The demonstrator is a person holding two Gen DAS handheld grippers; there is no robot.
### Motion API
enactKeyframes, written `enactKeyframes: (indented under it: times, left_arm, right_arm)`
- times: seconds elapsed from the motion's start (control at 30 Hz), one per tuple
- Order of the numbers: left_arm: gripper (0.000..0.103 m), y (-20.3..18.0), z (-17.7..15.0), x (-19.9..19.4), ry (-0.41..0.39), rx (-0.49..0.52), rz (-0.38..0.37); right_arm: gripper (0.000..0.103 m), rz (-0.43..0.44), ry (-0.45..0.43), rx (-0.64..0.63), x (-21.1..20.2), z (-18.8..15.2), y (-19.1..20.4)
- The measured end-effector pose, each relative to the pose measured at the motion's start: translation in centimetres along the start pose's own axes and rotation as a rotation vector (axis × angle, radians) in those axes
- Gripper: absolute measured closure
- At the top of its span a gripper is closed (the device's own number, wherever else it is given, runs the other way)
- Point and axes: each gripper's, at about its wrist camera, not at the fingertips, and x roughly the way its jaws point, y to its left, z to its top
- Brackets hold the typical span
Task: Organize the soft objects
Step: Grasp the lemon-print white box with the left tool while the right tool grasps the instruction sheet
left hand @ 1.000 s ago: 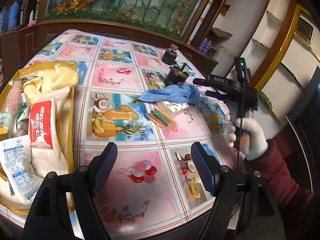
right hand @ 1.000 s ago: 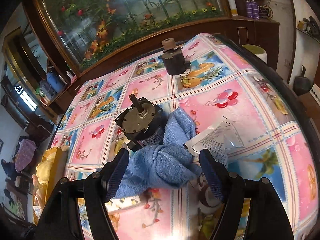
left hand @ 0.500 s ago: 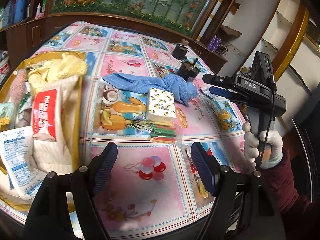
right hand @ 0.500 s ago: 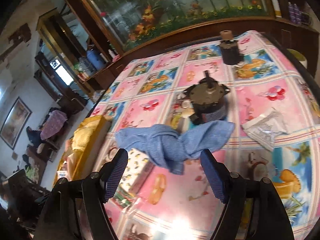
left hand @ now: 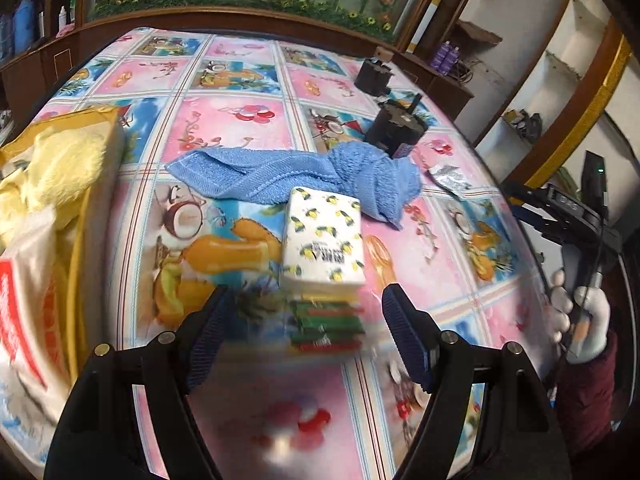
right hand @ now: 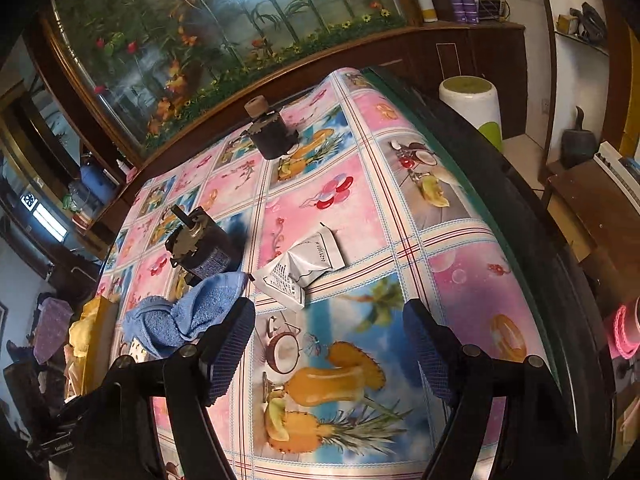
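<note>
A blue towel [left hand: 296,178] lies crumpled across the table's middle, also seen at the left as the blue towel [right hand: 188,316] in the right wrist view. Just in front of it sits a white tissue pack with lemon print [left hand: 322,240], and a packet with red and green stripes [left hand: 328,328] lies nearer me. My left gripper [left hand: 304,334] is open, low over the striped packet. My right gripper [right hand: 330,350] is open above the tablecloth, holding nothing, to the right of the towel. A yellow bag [left hand: 76,208] at the left holds a yellow fluffy cloth [left hand: 60,164] and white packets.
Two dark motors [left hand: 396,130] [left hand: 374,74] stand behind the towel. A silver sachet [right hand: 302,266] lies ahead of my right gripper. The table's right edge [right hand: 532,240] drops off to a white and green bin [right hand: 474,108]. A gloved hand [left hand: 576,320] holds the right gripper.
My left gripper has moved forward toward the tissue pack and striped packet. My right gripper has pulled back and swung right, leaving the towel lying on the table at its left.
</note>
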Motion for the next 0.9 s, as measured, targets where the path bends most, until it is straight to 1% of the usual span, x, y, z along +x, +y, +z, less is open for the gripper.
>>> enactKeyframes:
  times: [0.07,0.13,0.2,0.27,0.4,0.47,0.5,0.53,0.57,0.6,0.63,0.7,0.73,0.77,0.8,0.83,0.9]
  left_arm:
    - [0.027,-0.3,0.7,1.3,0.016,0.016,0.028]
    - [0.027,-0.6,1.2,2.5,0.035,0.031,0.047]
    - [0.028,-0.8,1.6,3.4,0.043,0.039,0.049]
    - [0.028,-1.0,2.0,4.1,0.042,0.05,0.063]
    - [0.028,-1.7,3.0,5.4,0.047,0.096,0.114]
    - [0.027,-2.1,3.4,5.9,0.049,0.122,0.14]
    - [0.025,-2.3,3.5,6.1,0.051,0.132,0.153]
    - [0.021,-2.5,3.5,6.3,0.052,0.141,0.163]
    - [0.018,-2.7,3.5,6.6,0.05,0.15,0.171]
    - [0.017,-2.9,3.5,6.8,0.045,0.162,0.184]
    - [0.016,-3.1,3.4,6.9,0.04,0.178,0.198]
    - [0.016,-3.2,3.3,7.0,0.024,0.191,0.192]
    - [0.019,-3.2,3.3,6.9,0.02,0.189,0.192]
    - [0.043,-3.1,3.3,6.6,0.008,0.188,0.194]
    - [0.054,-3.0,3.4,6.2,0.002,0.19,0.188]
    - [0.053,-2.7,3.5,5.8,0.007,0.17,0.171]
    - [0.053,-2.3,3.6,4.7,-0.007,0.146,0.138]
  right_arm:
    - [0.023,0.004,0.02,0.006,1.0,0.3,0.4]
    - [0.023,0.026,0.051,0.006,2.3,0.6,1.3]
    - [0.023,0.036,0.093,0.003,4.1,0.9,2.4]
    - [0.023,0.034,0.116,-0.004,5.5,1.1,3.4]
    - [0.023,-0.002,0.128,0.005,7.3,1.7,4.3]
    - [0.023,-0.023,0.121,0.008,7.9,2.1,4.4]
    - [0.023,-0.036,0.116,0.006,8.0,2.2,4.6]
    - [0.023,-0.05,0.118,-0.002,8.2,2.4,4.8]
    - [0.024,-0.065,0.12,-0.014,8.4,2.4,5.0]
    - [0.024,-0.09,0.119,-0.031,8.5,2.4,5.3]
    - [0.026,-0.113,0.119,-0.048,8.7,2.3,5.6]
    - [0.042,-0.188,0.11,-0.1,9.0,2.0,6.4]
    - [0.063,-0.217,0.105,-0.124,9.1,1.8,6.6]
    - [0.063,-0.22,0.101,-0.138,9.0,1.7,6.8]
    - [0.064,-0.198,0.099,-0.132,8.8,1.5,6.8]
    - [0.065,-0.179,0.098,-0.121,8.6,1.4,6.6]
    - [0.065,-0.154,0.084,-0.098,7.9,1.2,6.2]
